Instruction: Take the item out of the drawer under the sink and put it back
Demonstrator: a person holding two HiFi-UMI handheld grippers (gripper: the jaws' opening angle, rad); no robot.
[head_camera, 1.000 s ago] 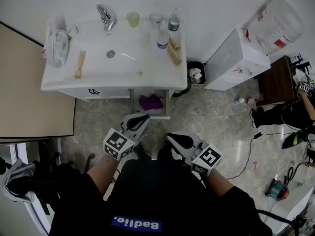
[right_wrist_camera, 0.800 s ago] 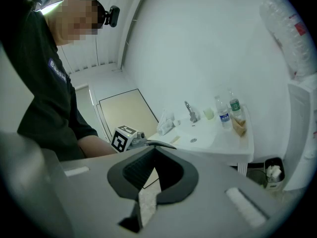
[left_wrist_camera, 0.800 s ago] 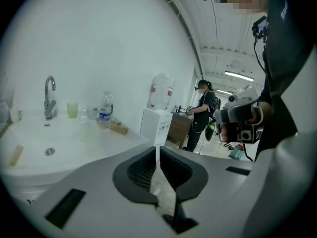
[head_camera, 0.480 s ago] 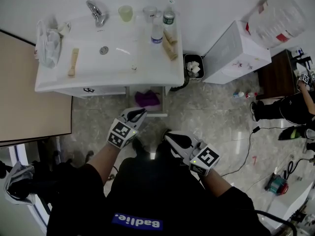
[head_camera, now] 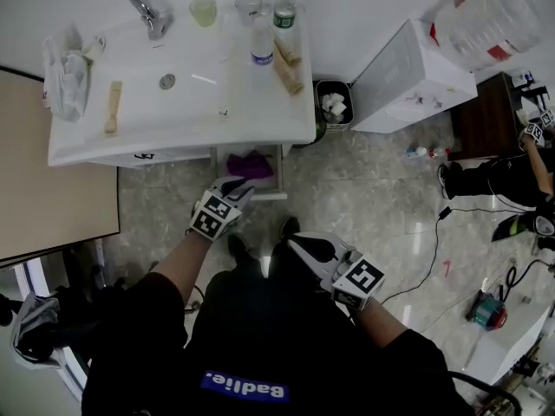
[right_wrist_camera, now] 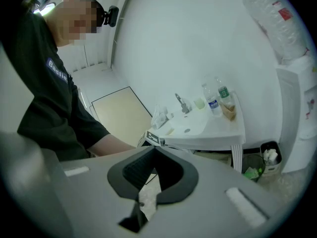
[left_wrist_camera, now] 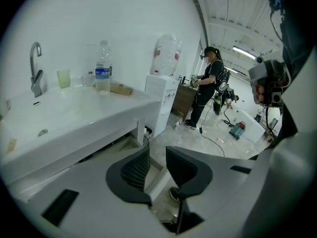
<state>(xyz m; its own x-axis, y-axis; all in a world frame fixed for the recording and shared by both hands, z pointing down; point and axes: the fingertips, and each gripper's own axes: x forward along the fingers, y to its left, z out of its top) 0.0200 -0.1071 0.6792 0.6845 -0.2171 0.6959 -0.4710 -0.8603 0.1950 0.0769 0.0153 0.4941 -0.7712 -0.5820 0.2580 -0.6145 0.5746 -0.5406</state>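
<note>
Left tongs [head_camera: 236, 189] have just been opening, nothing between; right tongs [head_camera: 297, 246] closed

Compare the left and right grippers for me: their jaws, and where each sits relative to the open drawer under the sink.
The left gripper has its jaws apart, having just been opening, with nothing between them; the right gripper has its jaws meeting at the tips. The left gripper is at the front edge of the open drawer, which holds the purple item; the right gripper hangs farther from it, close to the person's body. Both are empty.
</note>
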